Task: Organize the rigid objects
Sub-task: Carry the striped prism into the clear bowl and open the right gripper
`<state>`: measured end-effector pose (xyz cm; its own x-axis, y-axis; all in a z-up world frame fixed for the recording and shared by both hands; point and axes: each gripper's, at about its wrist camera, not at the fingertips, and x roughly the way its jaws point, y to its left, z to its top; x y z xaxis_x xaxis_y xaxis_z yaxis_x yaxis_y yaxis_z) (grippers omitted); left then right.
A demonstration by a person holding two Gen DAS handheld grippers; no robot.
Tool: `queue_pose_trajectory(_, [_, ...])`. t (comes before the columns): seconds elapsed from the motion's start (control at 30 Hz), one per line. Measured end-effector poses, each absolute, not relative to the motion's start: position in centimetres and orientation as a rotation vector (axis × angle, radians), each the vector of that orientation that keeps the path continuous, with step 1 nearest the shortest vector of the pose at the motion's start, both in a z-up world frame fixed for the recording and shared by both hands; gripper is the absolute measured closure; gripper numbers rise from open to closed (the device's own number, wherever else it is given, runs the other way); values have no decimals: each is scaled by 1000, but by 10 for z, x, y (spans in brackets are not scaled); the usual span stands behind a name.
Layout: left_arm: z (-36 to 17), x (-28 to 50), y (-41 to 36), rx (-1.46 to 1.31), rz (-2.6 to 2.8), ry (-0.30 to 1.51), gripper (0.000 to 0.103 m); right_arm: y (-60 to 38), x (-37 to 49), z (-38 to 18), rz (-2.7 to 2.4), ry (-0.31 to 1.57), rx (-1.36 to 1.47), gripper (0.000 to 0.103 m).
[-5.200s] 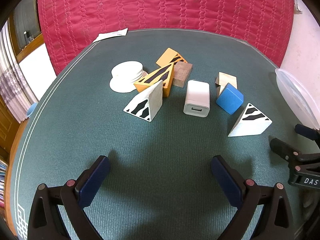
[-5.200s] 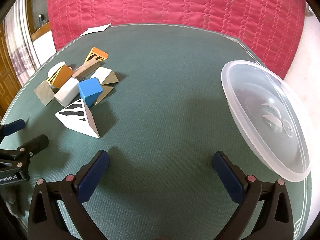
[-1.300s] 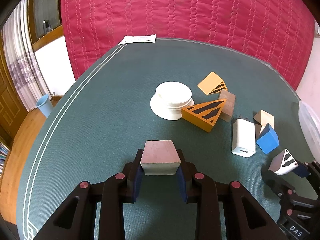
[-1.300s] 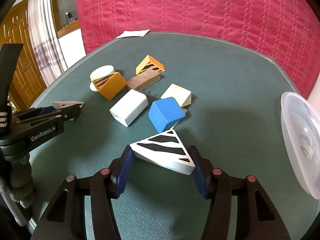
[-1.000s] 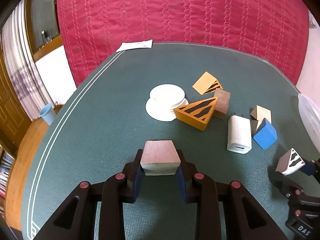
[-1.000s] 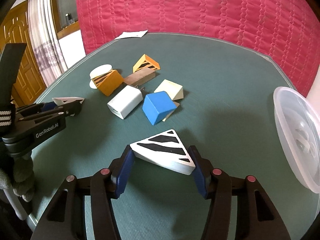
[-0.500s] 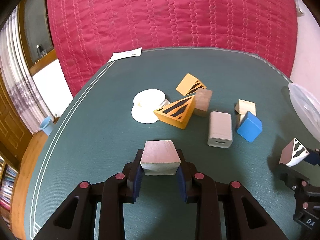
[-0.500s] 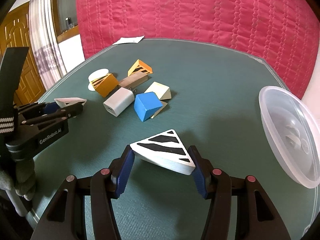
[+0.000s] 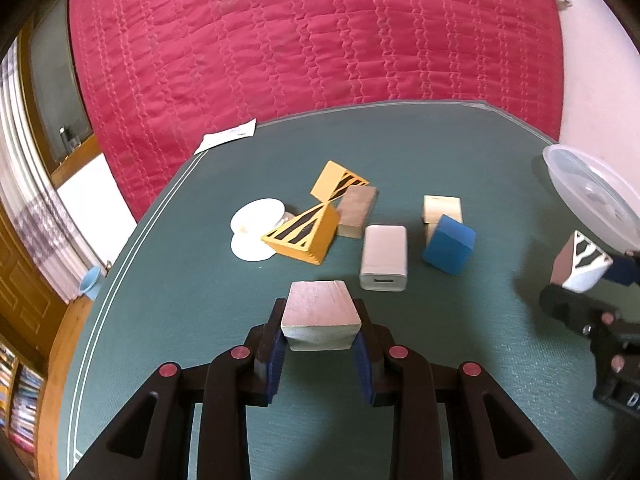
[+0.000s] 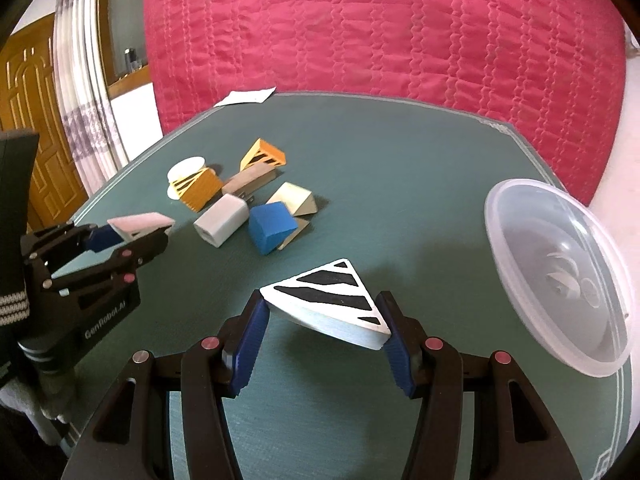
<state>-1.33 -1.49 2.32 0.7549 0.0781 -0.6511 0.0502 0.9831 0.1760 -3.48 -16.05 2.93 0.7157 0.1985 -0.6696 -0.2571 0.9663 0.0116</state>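
Clamping: left hand-held gripper [image 9: 320, 354] on pale wedge [image 9: 320, 322]; right hand-held gripper [image 10: 324, 338] on striped white wedge [image 10: 330, 300].

Dark green felt-covered table [image 10: 400, 168] with pale border lines, backed by a quilted crimson fabric panel [image 10: 380, 32]. White paper slip [image 10: 246, 96] at the far table edge. Brown wooden door [image 10: 28, 112] and pale patterned curtain [image 10: 80, 92] off left.

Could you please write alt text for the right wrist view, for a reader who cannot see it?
The right gripper holds a white, black-striped wedge in its jaws above a green table. A clear plastic bowl sits at right; loose blocks and the left gripper, holding another wedge, are at left.
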Motion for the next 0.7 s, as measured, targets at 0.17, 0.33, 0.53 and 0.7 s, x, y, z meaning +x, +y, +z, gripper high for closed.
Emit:
queue_pose_trajectory(0.17, [25,-18,-23,197,-14,711,71,-176,-35,39,226,707,-68,47])
queue_pose_trajectory(0.33, [30,-22,-29,194,-45,705,71,-203,-37,48,168,680,-37,47])
queue_pose_trajectory(0.53, [31,-22,-37,193,-69,712,71,-252,-31,59,55,653,39,47])
queue_pose_trajectory(0.7, [30,-23,-47,202,-97,714,71,-291,-24,66,-42,637,74,47])
